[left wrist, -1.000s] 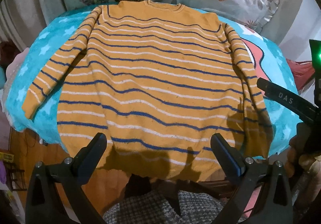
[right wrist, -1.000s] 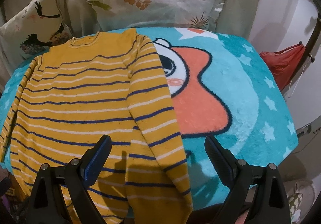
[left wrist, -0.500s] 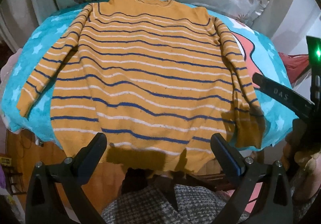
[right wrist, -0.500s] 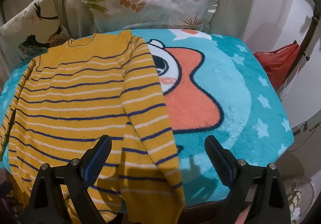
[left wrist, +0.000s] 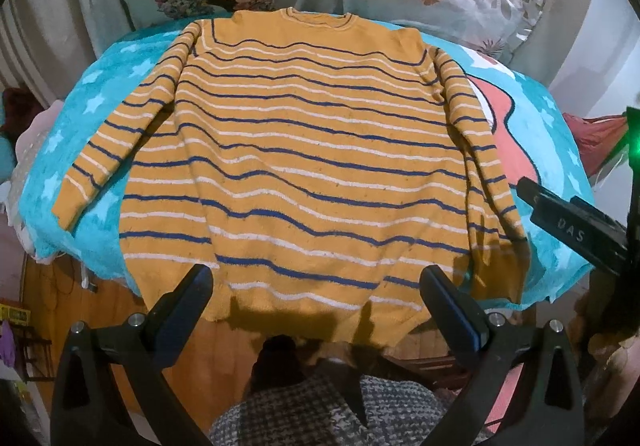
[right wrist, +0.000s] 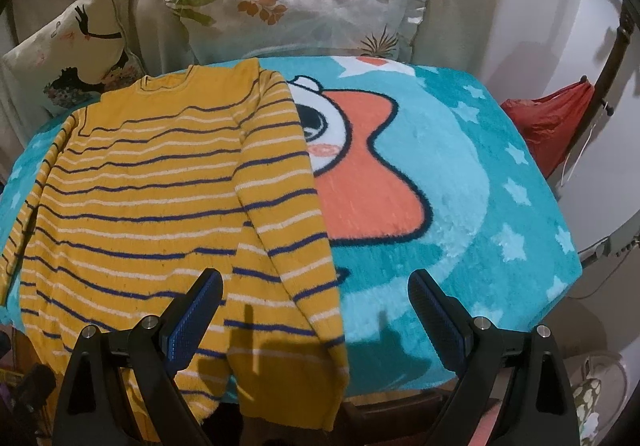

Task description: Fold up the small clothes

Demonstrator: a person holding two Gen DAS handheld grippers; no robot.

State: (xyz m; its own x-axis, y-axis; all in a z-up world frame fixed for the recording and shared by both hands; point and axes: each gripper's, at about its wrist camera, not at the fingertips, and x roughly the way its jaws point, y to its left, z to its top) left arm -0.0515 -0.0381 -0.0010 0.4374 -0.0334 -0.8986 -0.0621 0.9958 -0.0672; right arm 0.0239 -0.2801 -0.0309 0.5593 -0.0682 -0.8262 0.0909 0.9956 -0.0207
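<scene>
Covering the bed, teal blanket [right wrist: 460,206], bare toward its right edge. Striped yellow sweater [left wrist: 304,166]: flat along the left side, hem overhanging the near edge; soft, light knit, likely limp; best gripped at cuffs or hem corners. Left gripper [left wrist: 316,298] and right gripper [right wrist: 316,298]: jaws wide apart, empty. No containers.

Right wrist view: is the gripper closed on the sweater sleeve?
No. The right gripper is open, its jaws spread wide above the sweater sleeve and blanket, holding nothing.
</scene>
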